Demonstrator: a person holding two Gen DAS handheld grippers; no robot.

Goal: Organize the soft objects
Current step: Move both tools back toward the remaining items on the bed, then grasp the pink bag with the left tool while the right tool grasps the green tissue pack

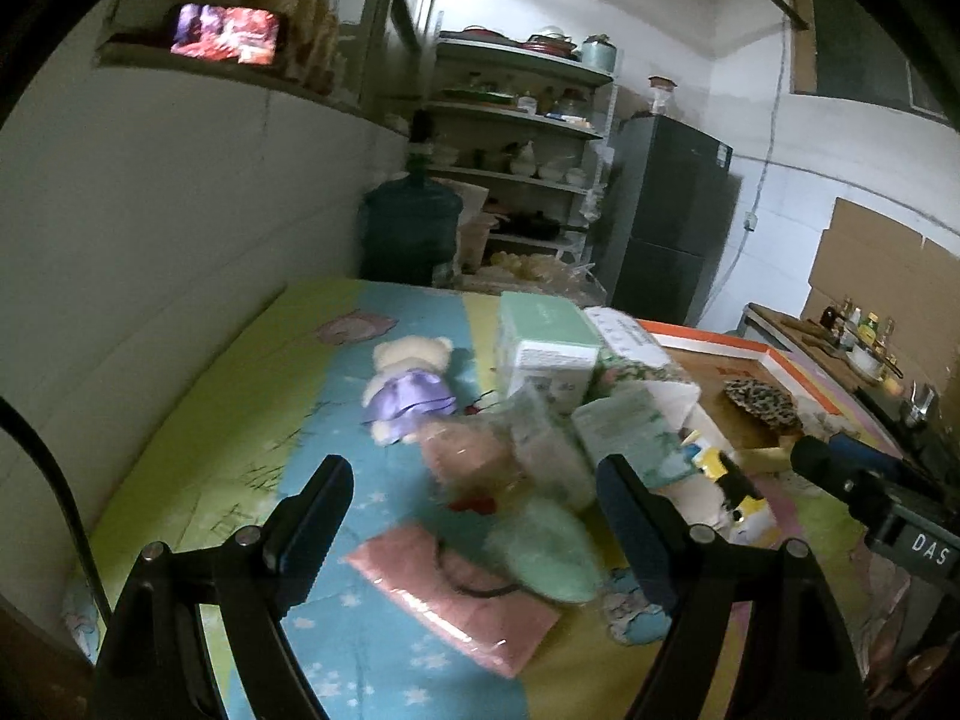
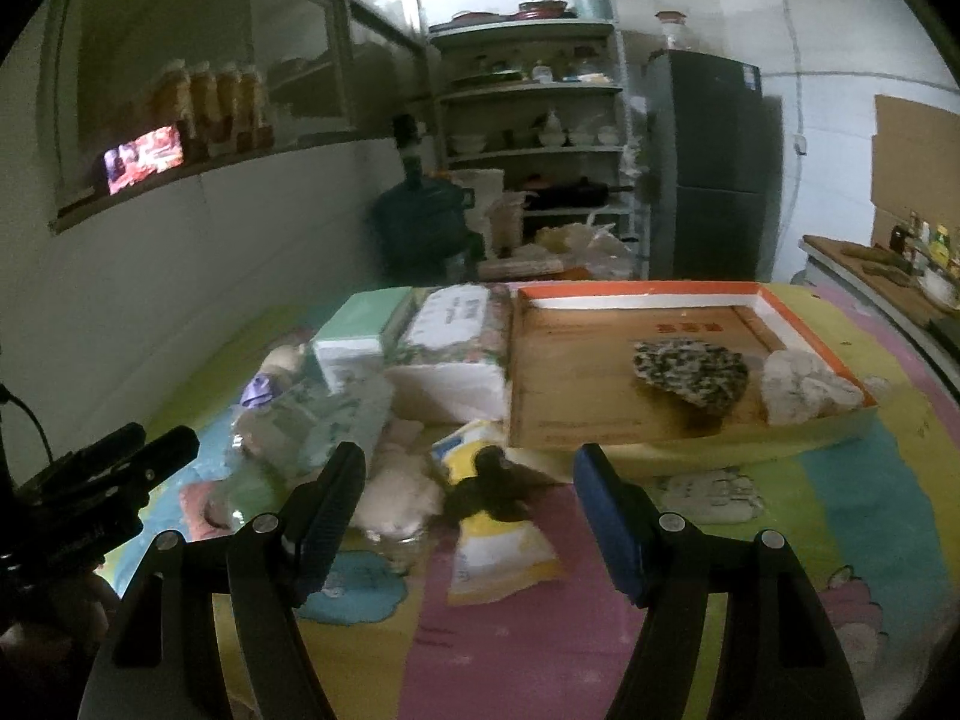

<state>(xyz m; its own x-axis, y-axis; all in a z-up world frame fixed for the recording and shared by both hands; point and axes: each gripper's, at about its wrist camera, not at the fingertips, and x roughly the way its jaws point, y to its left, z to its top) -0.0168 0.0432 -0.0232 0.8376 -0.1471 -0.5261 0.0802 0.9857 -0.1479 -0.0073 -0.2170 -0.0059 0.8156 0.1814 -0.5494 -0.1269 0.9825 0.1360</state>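
Between my right gripper (image 2: 468, 498) fingers, low centre of its view, lies a yellow packet (image 2: 492, 534) under a dark soft toy (image 2: 489, 489); jaws spread, holding nothing. My left gripper (image 1: 474, 516) is likewise released above a pink wrapped cloth (image 1: 456, 600) and a green pouch (image 1: 543, 552). I judge these light, limp and film-slippery; pinch a bunched edge. An orange-rimmed tray (image 2: 636, 291) sits upper right.

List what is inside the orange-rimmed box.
The box holds a speckled black-and-white soft item and a white fluffy one beside it, on a brown floor with red print. Anything beneath them is covered.
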